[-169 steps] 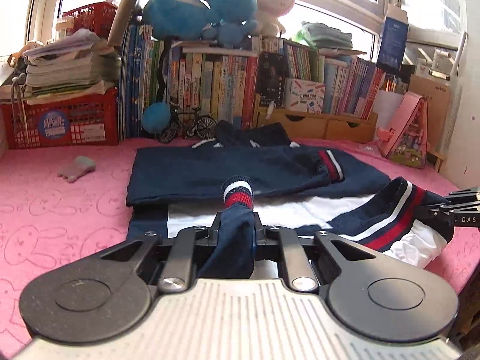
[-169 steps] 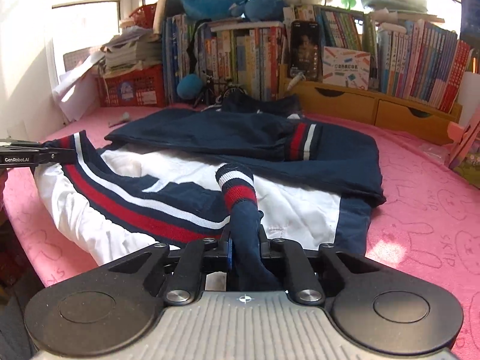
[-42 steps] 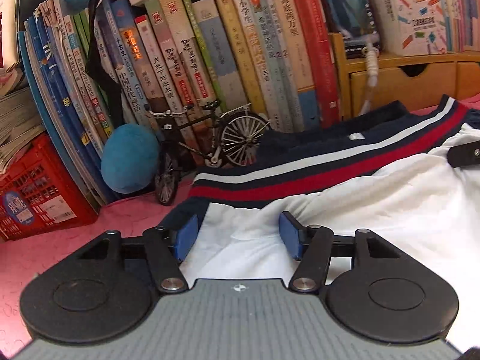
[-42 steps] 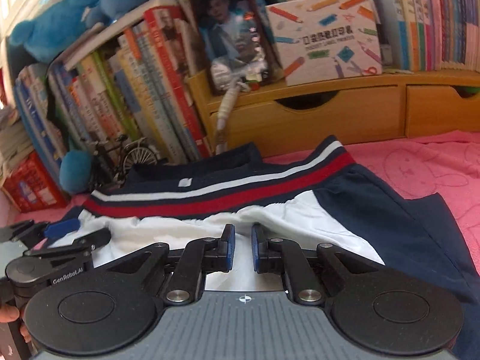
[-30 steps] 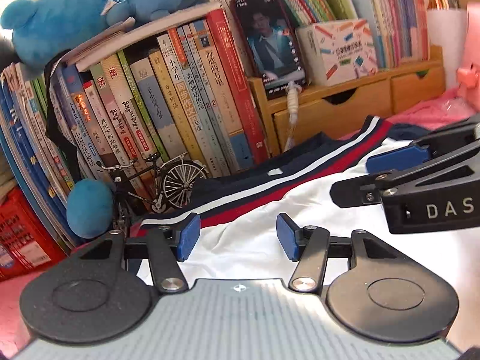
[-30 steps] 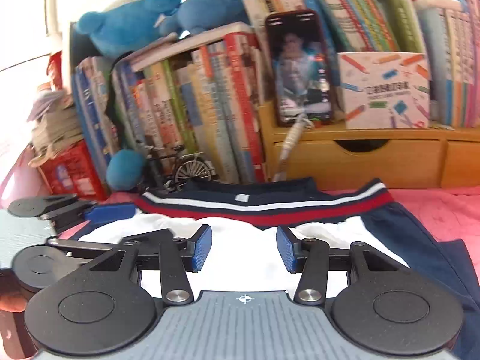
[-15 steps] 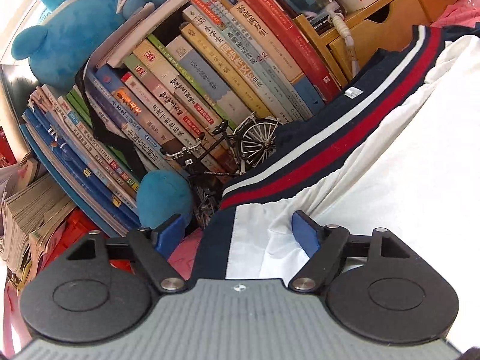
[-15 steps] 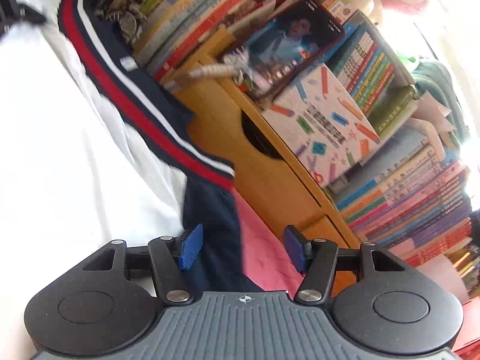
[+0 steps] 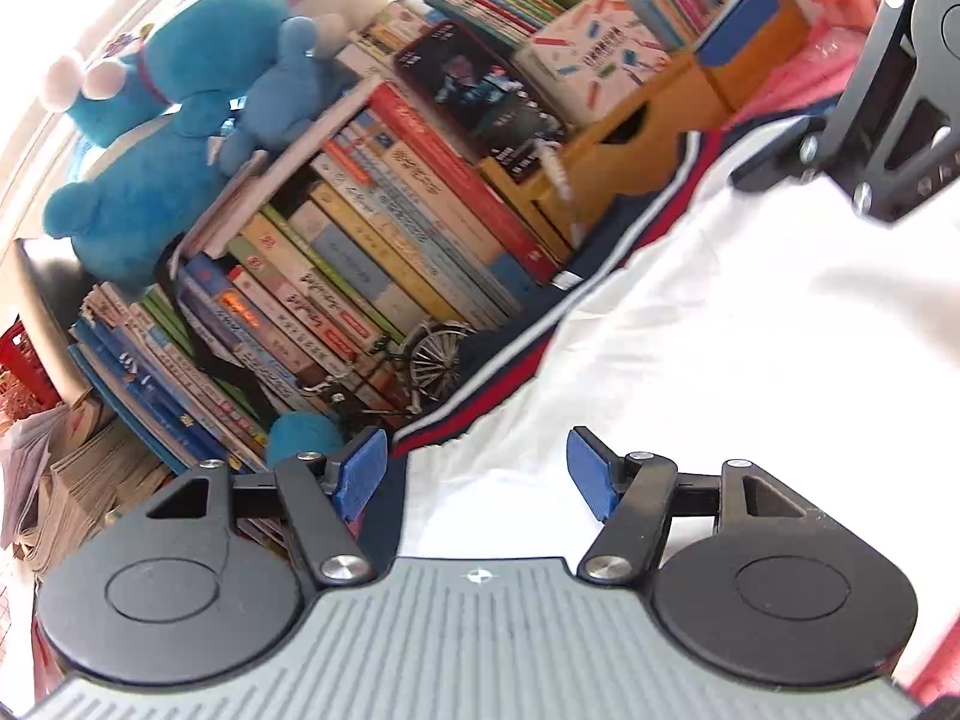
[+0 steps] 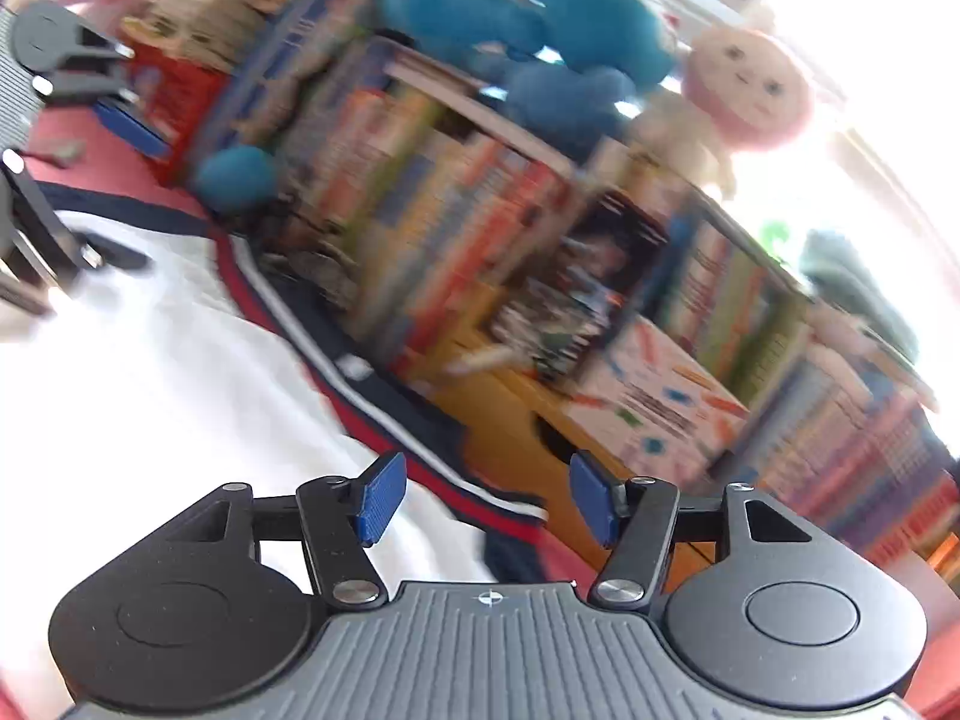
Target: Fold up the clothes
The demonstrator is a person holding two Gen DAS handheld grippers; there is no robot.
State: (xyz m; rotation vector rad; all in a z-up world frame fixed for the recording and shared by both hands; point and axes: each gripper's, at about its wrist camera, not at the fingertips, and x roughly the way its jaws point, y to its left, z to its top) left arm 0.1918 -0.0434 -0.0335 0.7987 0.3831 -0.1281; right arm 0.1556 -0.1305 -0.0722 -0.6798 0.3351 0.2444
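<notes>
The jacket [image 9: 690, 360] lies spread on the pink cover [image 10: 108, 174], white lining up, its navy hem with the red and white stripes running along the far edge, just in front of the row of books [image 9: 372, 264]. My left gripper [image 9: 474, 474] sits over the jacket's left end, its blue pads [image 9: 360, 471] spread wide with nothing between them; the navy side edge runs under the left pad and white cloth fills the gap. In that same view the right gripper shows at the upper right, above the white cloth.

My right gripper [image 10: 486, 501] is also spread wide and empty, over the right end of the striped hem, where the cloth gives way to the pink cover and the wooden drawer box [image 10: 510, 432]. This view is tilted and blurred.

Behind the hem stand a small model bicycle [image 9: 414, 360], a blue ball [image 9: 300, 435] and blue plush toys [image 9: 156, 120] on top of the books. A phone [image 9: 480, 90] leans on the drawer box.
</notes>
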